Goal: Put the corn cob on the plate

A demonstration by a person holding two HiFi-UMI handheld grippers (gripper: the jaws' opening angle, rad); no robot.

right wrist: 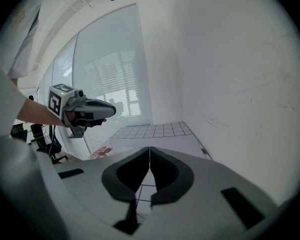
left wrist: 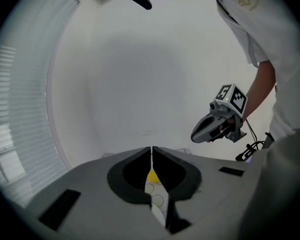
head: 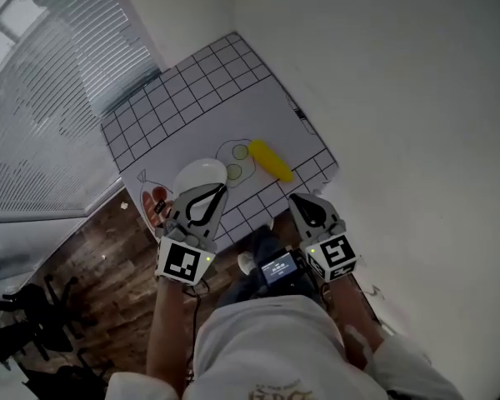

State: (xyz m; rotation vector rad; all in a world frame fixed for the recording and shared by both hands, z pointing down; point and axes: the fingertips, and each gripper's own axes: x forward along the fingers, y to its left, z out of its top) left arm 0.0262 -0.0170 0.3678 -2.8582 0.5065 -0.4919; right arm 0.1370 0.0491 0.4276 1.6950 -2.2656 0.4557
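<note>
The yellow corn cob lies on the grid-printed mat, right of two pale green rounds. Left of them sits the white plate, its near edge hidden behind my left gripper, which hovers shut and empty at the mat's near edge. My right gripper is also shut and empty, just short of the mat, below the corn. In the left gripper view the jaws of my left gripper meet; a sliver of corn cob shows through the gap below them. My right gripper shows closed jaws over the mat.
A clear bag of red pieces lies at the mat's left near corner. A white wall borders the table on the right, window blinds on the left. Wooden floor lies below the near left edge.
</note>
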